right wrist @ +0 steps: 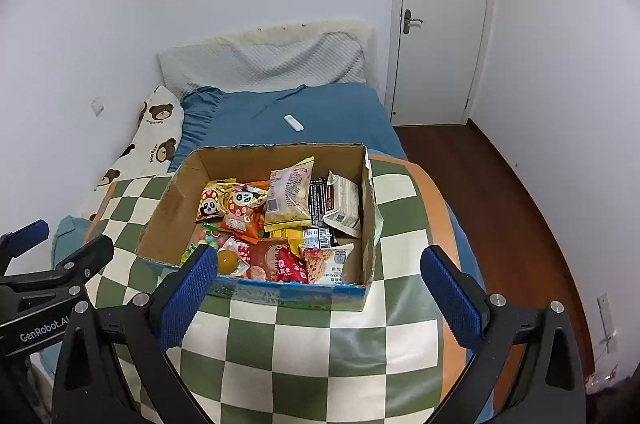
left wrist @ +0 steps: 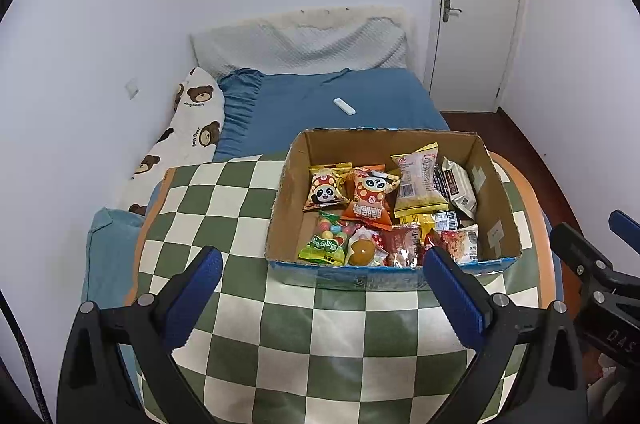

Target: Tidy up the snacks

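Observation:
An open cardboard box (left wrist: 288,200) (right wrist: 168,216) stands on a green-and-white checked cloth (left wrist: 248,216) (right wrist: 304,352). Inside lie several snack packets: two panda packets (left wrist: 326,186) (right wrist: 211,204), a yellow-edged packet (left wrist: 418,180) (right wrist: 290,200), a green candy bag (left wrist: 326,238), a round orange jelly (left wrist: 362,250) (right wrist: 226,261) and a white packet (left wrist: 460,190) (right wrist: 342,204). My left gripper (left wrist: 322,260) is open, empty, in front of the box's near wall. My right gripper (right wrist: 320,260) is open and empty too, just before the same wall. Each gripper shows at the edge of the other's view.
The cloth covers a round orange-rimmed table (left wrist: 532,192) (right wrist: 440,200) pushed against a blue bed (left wrist: 360,92) (right wrist: 340,112). A white remote (left wrist: 344,106) (right wrist: 293,123) lies on the bed. A bear-print pillow (left wrist: 192,128) sits left; a door (left wrist: 476,4) and wooden floor (right wrist: 500,192) are right.

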Demonstrator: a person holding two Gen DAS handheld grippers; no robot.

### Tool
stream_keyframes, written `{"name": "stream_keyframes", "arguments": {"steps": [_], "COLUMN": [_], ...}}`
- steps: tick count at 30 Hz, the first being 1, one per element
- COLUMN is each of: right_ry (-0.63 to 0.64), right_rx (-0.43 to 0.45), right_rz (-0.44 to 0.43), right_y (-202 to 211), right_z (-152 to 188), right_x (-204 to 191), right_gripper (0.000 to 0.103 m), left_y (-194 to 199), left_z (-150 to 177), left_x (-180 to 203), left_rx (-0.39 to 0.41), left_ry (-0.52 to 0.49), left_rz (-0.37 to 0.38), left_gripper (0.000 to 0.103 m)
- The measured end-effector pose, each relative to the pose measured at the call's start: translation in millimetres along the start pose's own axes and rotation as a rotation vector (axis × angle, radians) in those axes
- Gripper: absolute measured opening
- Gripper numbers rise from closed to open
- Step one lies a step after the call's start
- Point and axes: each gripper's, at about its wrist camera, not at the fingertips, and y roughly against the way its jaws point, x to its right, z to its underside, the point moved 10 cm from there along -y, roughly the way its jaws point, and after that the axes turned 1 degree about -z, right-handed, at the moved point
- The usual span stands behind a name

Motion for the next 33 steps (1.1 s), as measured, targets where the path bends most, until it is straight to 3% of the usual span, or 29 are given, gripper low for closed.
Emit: {"name": "stream_keyframes", "arguments": {"steps": [33], "right_ry": [-0.007], "right_rx": [-0.035], "right_rz": [0.011], "right_y": [-16.4], "right_z": [7.4], "right_x": [-1.8], "right_gripper": [0.103], "left_y": [-18.0], "left_z": [9.2], "left_x": [0.7], "left_rx": [-0.037], "left_ry": [0.004], "left_rz": [0.021], "left_gripper": [0.103]}}
